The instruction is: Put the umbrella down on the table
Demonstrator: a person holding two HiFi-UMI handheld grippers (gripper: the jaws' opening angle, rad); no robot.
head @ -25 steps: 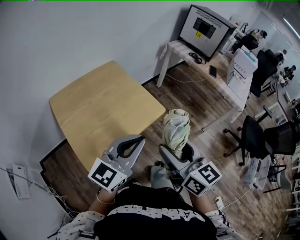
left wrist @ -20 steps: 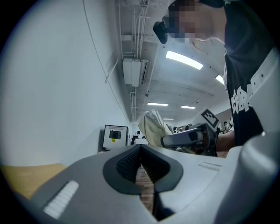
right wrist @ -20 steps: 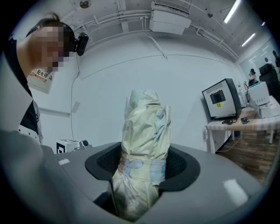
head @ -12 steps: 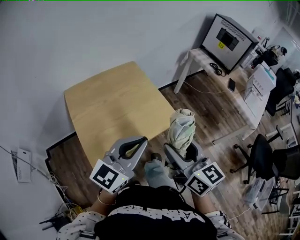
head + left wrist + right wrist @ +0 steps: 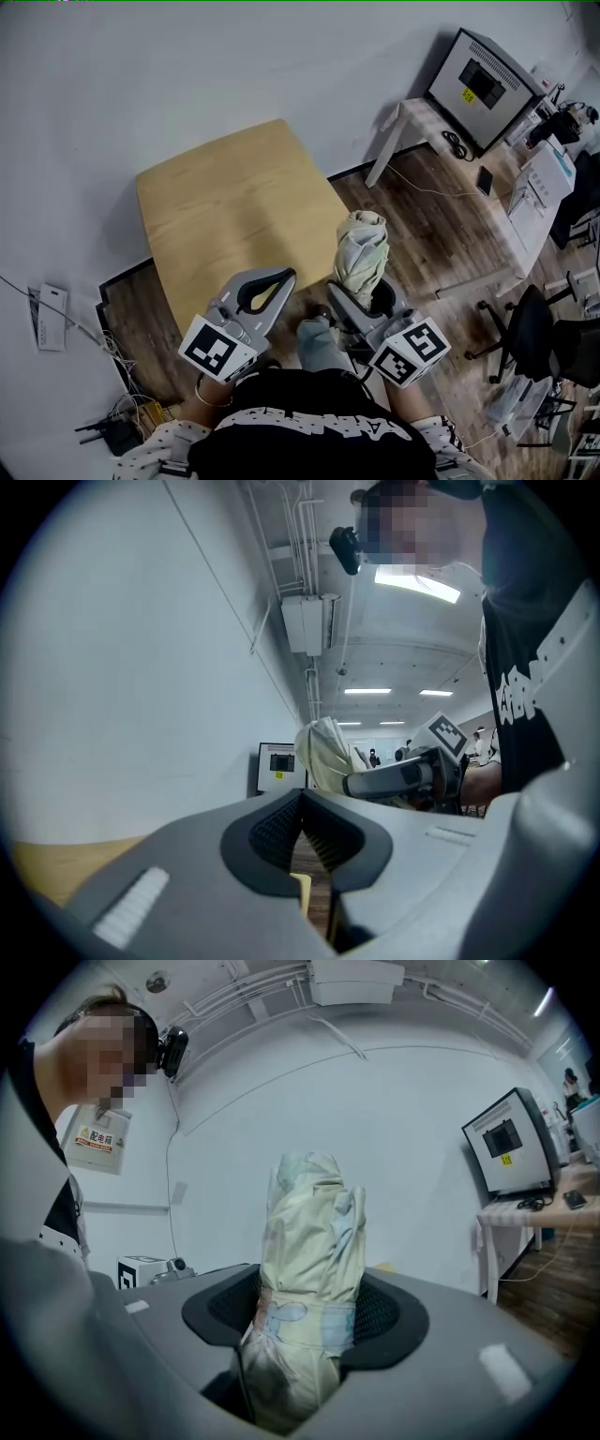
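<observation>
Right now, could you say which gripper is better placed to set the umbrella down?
Right: the right gripper holds the folded umbrella beside the wooden table; the left gripper is shut, empty.

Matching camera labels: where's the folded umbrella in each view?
Head view: umbrella centre-right, upright in the right gripper.
Left gripper view: umbrella mid-frame, just above the jaws.
Right gripper view: umbrella dead centre, clamped between the jaws.
Shared landmark: boxy monitor, top right in the head view, left of the umbrella in the left gripper view, far right in the right gripper view.
</observation>
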